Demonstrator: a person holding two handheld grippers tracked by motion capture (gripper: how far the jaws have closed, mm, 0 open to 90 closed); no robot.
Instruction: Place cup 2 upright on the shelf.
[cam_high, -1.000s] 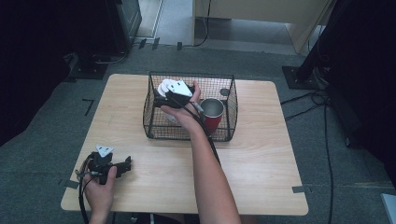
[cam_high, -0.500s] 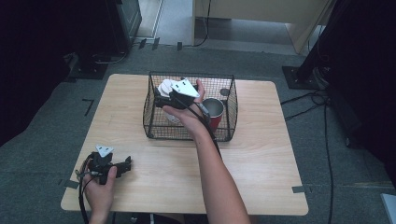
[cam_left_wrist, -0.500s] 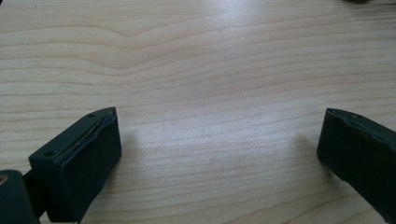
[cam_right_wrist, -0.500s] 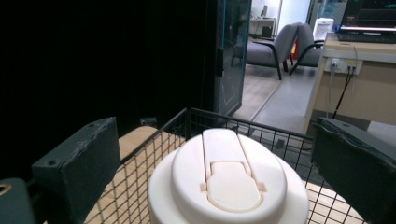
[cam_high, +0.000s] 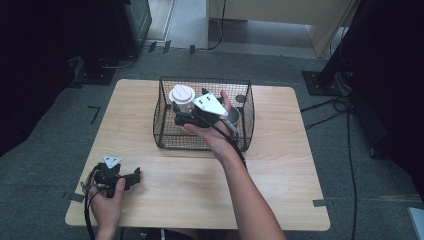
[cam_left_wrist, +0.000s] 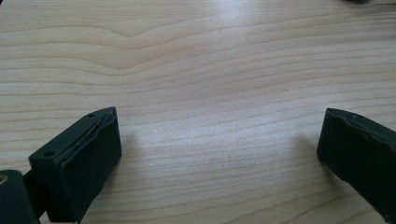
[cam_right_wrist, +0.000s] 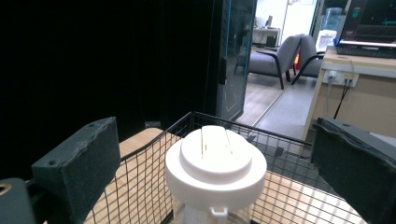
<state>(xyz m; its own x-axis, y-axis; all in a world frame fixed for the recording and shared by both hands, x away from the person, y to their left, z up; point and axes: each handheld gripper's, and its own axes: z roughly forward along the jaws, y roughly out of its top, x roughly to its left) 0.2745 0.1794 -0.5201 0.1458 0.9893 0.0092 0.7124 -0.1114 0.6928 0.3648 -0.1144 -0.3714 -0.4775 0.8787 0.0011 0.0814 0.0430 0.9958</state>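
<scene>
We are looking first at the white-lidded jar (cam_right_wrist: 215, 179), which is standing upright inside the wire basket (cam_high: 165, 127), toward its left rear part in the high view, with its round white lid (cam_high: 181, 94) rising above the rim. In the right gripper view the jar is sitting between the two black jaws, but daylight is showing on both sides of the lid, so the pads are not pressing on it. The right gripper (cam_high: 187, 114) is hovering over the basket with its jaws standing wide apart, the grey three-cornered plate (cam_high: 210, 105) on top tilting toward us. Just to the right of that hand, a red cup (cam_high: 234, 116) is lying in the basket, partly hidden behind the wrist.

The basket is sitting on the wooden table (cam_high: 280, 170), at its far middle. Well apart from it, near the front left corner, the left gripper (cam_high: 131, 177) is resting low on the tabletop; in its own view its jaws are spreading wide over bare wood, holding nothing.
</scene>
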